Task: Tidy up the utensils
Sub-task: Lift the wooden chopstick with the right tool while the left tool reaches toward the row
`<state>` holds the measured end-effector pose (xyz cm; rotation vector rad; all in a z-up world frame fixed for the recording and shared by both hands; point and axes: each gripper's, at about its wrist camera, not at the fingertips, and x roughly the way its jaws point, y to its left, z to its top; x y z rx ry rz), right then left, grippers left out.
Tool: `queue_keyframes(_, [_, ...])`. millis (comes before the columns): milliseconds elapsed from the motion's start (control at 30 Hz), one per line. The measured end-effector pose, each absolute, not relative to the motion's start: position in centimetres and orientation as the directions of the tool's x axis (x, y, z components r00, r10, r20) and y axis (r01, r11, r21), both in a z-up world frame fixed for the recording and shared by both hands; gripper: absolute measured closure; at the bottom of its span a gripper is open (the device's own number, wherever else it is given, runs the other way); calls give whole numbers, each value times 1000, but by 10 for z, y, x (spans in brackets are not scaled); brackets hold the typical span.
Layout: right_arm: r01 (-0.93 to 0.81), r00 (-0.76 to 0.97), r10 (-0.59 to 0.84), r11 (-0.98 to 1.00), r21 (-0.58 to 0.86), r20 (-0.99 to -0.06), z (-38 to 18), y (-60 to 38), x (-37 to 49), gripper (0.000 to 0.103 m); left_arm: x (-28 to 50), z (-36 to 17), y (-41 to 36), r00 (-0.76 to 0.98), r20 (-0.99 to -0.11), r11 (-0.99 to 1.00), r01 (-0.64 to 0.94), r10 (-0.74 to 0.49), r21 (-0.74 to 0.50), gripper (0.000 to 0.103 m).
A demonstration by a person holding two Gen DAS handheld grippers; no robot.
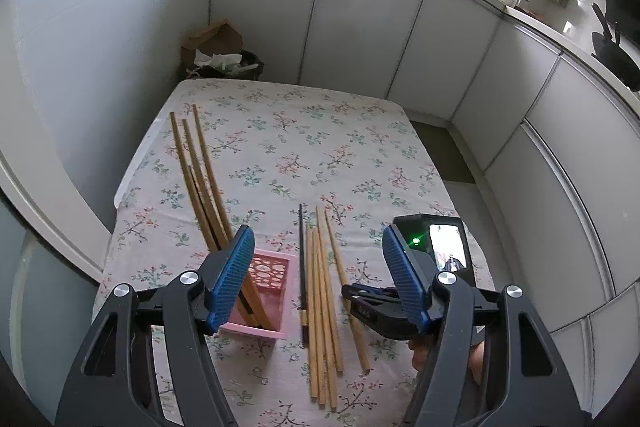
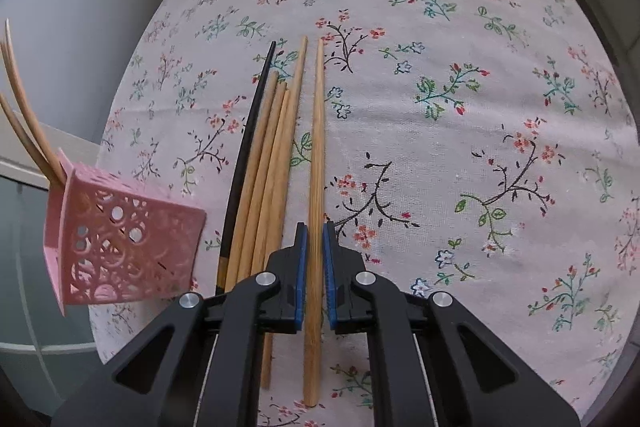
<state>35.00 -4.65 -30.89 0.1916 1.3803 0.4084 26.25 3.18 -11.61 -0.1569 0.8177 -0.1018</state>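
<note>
While my right gripper (image 2: 315, 267) points steeply down at the table (image 2: 500, 75), its blue pads have closed on a single wooden chopstick (image 2: 317, 163), the rightmost of the row and set slightly apart from the others. Just to its left, a bundle of wooden chopsticks (image 2: 272, 155) lies side by side on the flowered tablecloth, with a black chopstick (image 2: 248, 143) at the bundle's left, all running lengthwise from the near edge of the table toward its middle. My left gripper (image 1: 318, 275) hangs with its jaws wide and nothing between them. Beyond its left finger stands the pink perforated holder (image 1: 269, 291), near the table's left edge, with several wooden chopsticks (image 1: 200, 167) already leaning out of it toward the far left corner. From the left wrist view I can also see the right gripper's black body low over the cloth.
</note>
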Motion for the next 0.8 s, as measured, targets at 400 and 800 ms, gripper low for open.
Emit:
queue_keyframes(400, [93, 475, 443, 834, 544, -760, -204, -214, 332, 95, 272, -146, -45, 594, -797, 991, 126, -111, -45, 39])
queue_keyframes(800, [150, 562, 411, 803, 577, -718, -189, -263, 322, 95, 325, -283, -104, 351, -917, 968, 91, 189, 235, 39])
